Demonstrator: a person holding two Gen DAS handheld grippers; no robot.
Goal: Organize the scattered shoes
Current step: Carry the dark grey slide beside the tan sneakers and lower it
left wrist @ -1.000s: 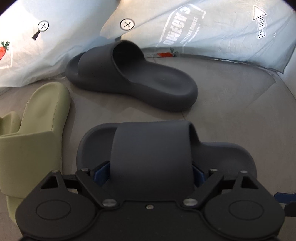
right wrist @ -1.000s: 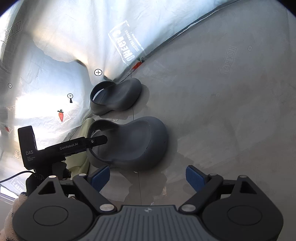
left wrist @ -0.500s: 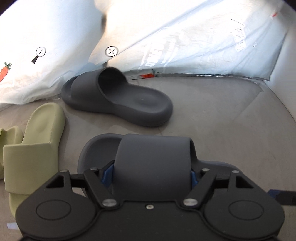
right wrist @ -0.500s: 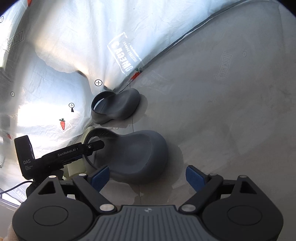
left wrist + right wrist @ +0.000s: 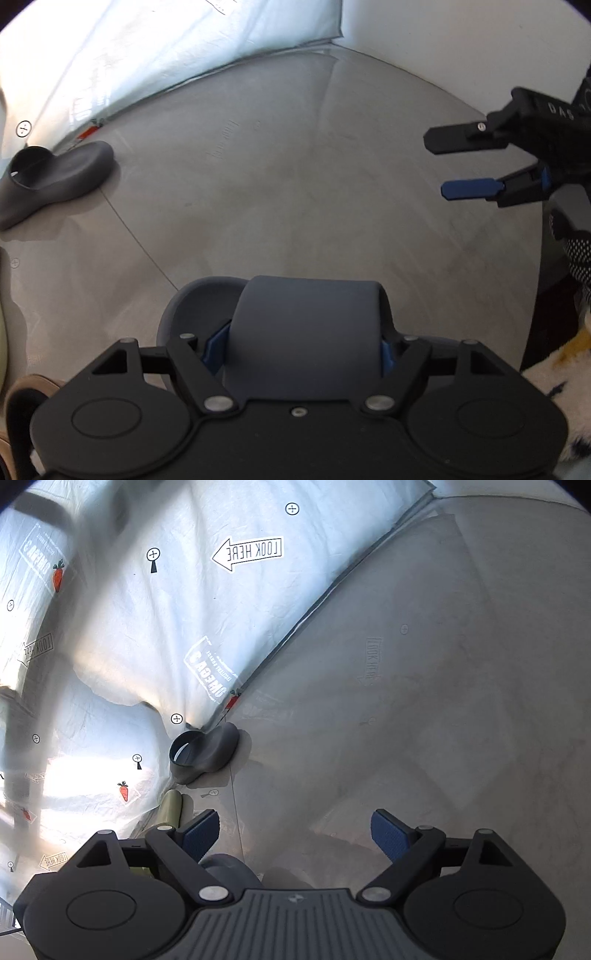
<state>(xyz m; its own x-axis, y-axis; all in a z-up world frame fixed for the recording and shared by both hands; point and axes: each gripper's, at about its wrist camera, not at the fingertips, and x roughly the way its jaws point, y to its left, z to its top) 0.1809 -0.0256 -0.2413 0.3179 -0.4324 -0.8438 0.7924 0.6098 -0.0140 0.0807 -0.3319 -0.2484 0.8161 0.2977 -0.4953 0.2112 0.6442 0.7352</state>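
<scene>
My left gripper [image 5: 303, 349] is shut on the strap of a dark grey slide [image 5: 308, 321], gripping it from both sides above the grey floor. Its matching dark grey slide [image 5: 55, 177] lies far to the left, at the foot of the white plastic sheet; the right wrist view shows that slide [image 5: 207, 751] small and distant. An olive slide [image 5: 171, 805] lies just in front of it. My right gripper [image 5: 295, 834] is open with nothing between its blue pads. From the left wrist view the right gripper [image 5: 469, 162] hovers at the right, jaws apart.
A white printed plastic sheet [image 5: 147, 627] hangs along the left and far side. A tan shoe [image 5: 22, 398] sits at the bottom left. Something white and fluffy [image 5: 554, 373] lies at the lower right. Bare grey floor [image 5: 295, 184] stretches ahead.
My left gripper has swung right with the dark slide, leaving the other dark slide far left and the olive slide almost out of view. The right gripper has pulled back, still open.
</scene>
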